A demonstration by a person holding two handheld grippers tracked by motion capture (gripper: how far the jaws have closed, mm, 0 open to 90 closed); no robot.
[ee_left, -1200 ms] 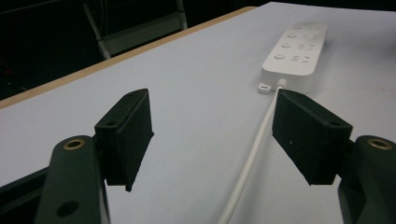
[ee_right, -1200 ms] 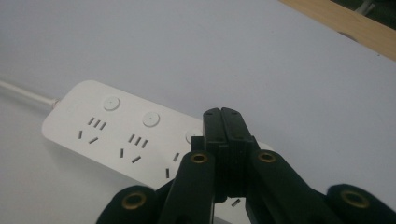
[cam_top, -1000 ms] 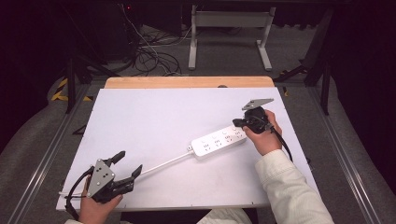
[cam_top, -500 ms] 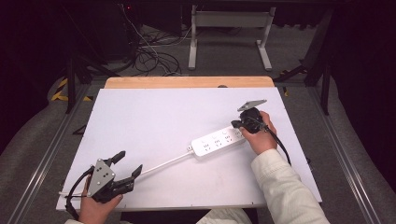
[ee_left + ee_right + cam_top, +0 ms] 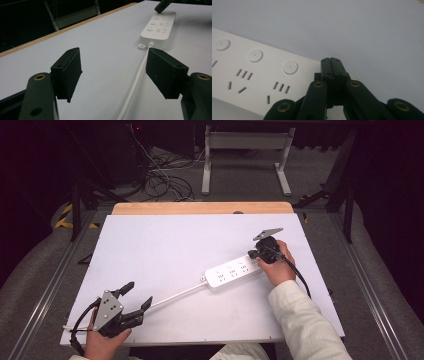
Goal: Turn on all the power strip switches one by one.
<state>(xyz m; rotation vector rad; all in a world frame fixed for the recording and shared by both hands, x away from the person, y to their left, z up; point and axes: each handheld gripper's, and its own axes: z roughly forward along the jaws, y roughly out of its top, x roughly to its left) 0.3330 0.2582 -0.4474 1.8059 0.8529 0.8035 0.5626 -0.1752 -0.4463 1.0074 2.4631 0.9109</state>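
Right of centre on the tabletop (image 5: 165, 245), the power strip (image 5: 232, 271) runs lengthwise left-near to right-far; the right gripper (image 5: 333, 60), jaws shut and empty, sits at its far-right end, while the left gripper (image 5: 135, 295) gapes empty, well apart.

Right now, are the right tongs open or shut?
Shut: the right tongs show both jaws pressed flat together, nothing between them, tips over the power strip.

I've eased my right gripper (image 5: 256, 254) a little leftward onto the end of the power strip (image 5: 232, 270), its closed tips now over the strip's last button; the strip's far end has shifted slightly.
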